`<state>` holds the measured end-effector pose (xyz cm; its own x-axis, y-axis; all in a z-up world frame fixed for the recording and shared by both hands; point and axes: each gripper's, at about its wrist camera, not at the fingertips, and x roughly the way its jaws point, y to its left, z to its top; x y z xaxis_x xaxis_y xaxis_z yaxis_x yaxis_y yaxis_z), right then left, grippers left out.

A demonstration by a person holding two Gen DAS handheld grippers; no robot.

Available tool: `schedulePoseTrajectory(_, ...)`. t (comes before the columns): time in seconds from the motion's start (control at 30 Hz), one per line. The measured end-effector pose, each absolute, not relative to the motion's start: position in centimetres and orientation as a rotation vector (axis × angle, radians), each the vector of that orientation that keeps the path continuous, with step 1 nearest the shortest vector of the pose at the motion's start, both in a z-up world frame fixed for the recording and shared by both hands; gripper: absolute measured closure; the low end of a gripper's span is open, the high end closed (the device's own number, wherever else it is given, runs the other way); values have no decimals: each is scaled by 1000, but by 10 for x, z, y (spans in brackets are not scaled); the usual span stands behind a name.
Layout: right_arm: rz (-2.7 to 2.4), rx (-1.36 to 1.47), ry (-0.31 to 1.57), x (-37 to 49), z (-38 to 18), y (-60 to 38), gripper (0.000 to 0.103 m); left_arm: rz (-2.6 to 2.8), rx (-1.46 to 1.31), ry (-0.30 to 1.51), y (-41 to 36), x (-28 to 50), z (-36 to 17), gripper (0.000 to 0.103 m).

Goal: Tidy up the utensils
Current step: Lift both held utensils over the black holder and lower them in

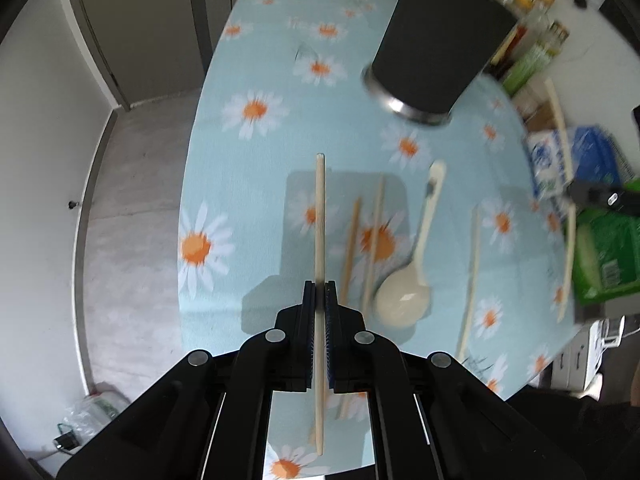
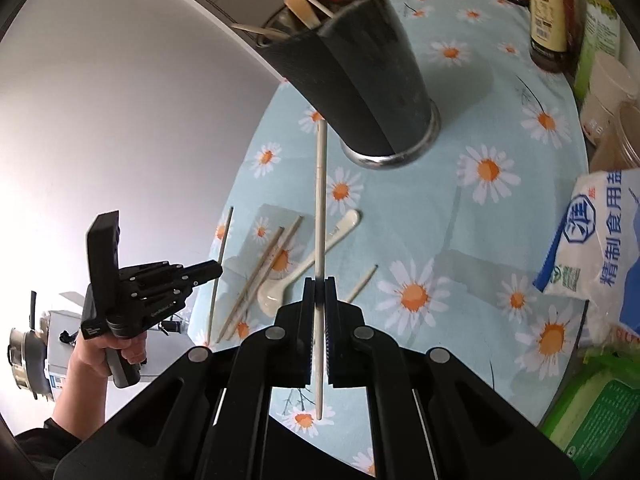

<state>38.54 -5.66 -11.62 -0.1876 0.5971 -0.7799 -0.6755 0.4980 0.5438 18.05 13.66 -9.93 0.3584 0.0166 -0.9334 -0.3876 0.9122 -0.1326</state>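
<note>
While both grippers are pinching one chopstick each, left gripper (image 1: 319,294) clamping a tan chopstick (image 1: 320,216) mid-frame, right gripper (image 2: 319,292) squeezing a pale chopstick (image 2: 320,200) pointing toward the black holder (image 2: 360,76) at upper centre, spoon (image 2: 304,268) and loose chopsticks (image 2: 260,276) lying on the daisy cloth (image 2: 460,240) at centre left.

Right hand-held gripper (image 2: 319,284) clamping pale chopstick (image 2: 320,200), black utensil holder (image 2: 360,80) beyond, daisy tablecloth (image 2: 460,240)

Spoon (image 1: 412,268) lies on table (image 1: 256,60), before holder (image 1: 436,52).
</note>
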Motion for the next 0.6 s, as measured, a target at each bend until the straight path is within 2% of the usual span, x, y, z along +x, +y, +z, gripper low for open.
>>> schedulePoseTrajectory(0.6,1231,10,1067,391,-78,-45,97,150,-418,789,109,231,-14,100)
